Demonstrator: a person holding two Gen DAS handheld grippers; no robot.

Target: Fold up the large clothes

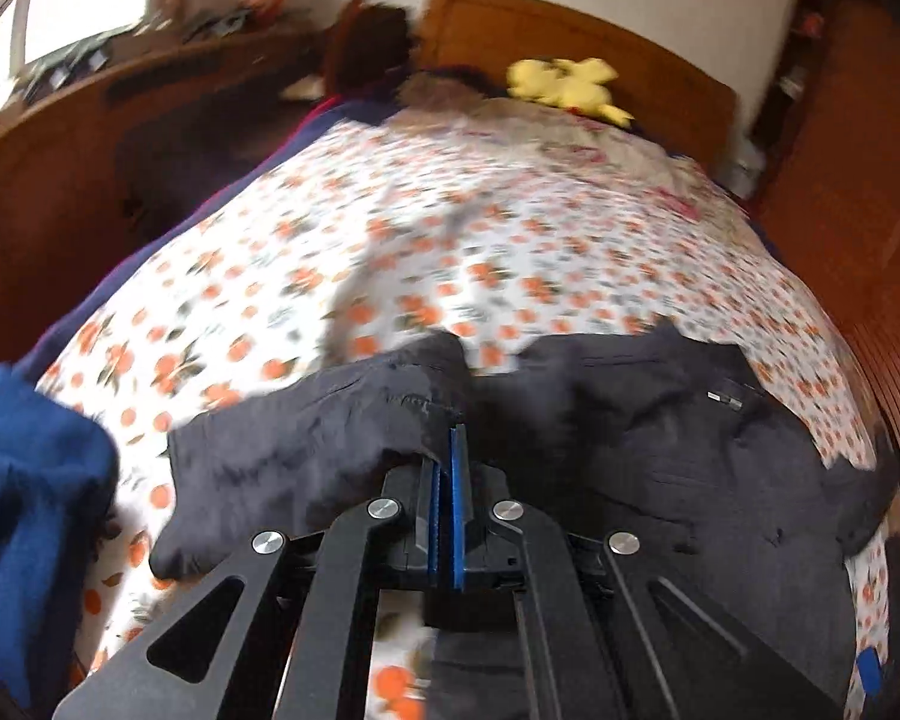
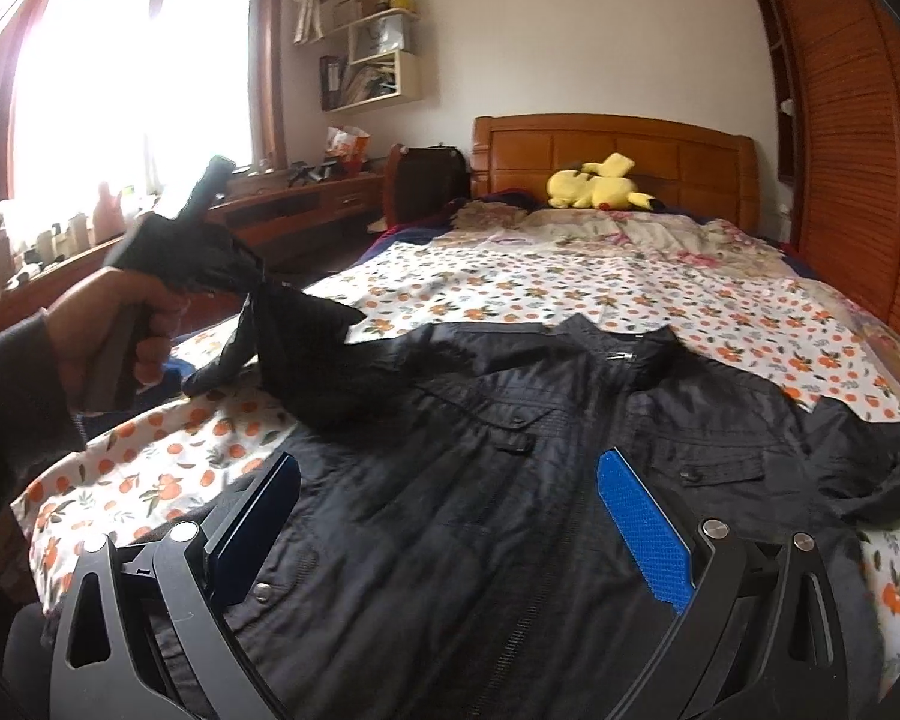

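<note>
L gripper (image 1: 450, 450) is clamped on the black jacket (image 2: 450, 510): blue pads pressed together with a bunch of dark fabric pinched at the tips. From the R wrist view it's the sleeve (image 2: 288, 324) on the window side, lifted off the bed (image 2: 510, 276) w/ cloth hanging in a taut cone from the grip. Prob. being raised so it can swing inward across the chest, i.e. first fold of the sleeve.

R gripper (image 2: 447, 516) is wide open, nothing between the fingers, hovering low over the jacket front, near the zip (image 2: 576, 480). Looks staged to either pin the body while the sleeve goes over or grab the other side next; can't tell which.

Jacket lies face up on the orange-print sheet (image 2: 570, 282), collar (image 2: 624, 342) toward the headboard (image 2: 612, 150), hem toward the cameras. Zipped or at least closed down the middle, two buttoned chest pockets (image 2: 516, 426) visible, thin crinkly fabric w/ fine wrinkles, not fully flat. Far sleeve trails off the R edge, bunched.

Other stuff: yellow plush (image 2: 600, 183) by the pillows, well apart from the jacket; blue cloth (image 1: 30, 480) at the bed edge near the L gripper, beside the lifted sleeve. L view is motion-blurred.

Task est.: early, nothing folded yet.
</note>
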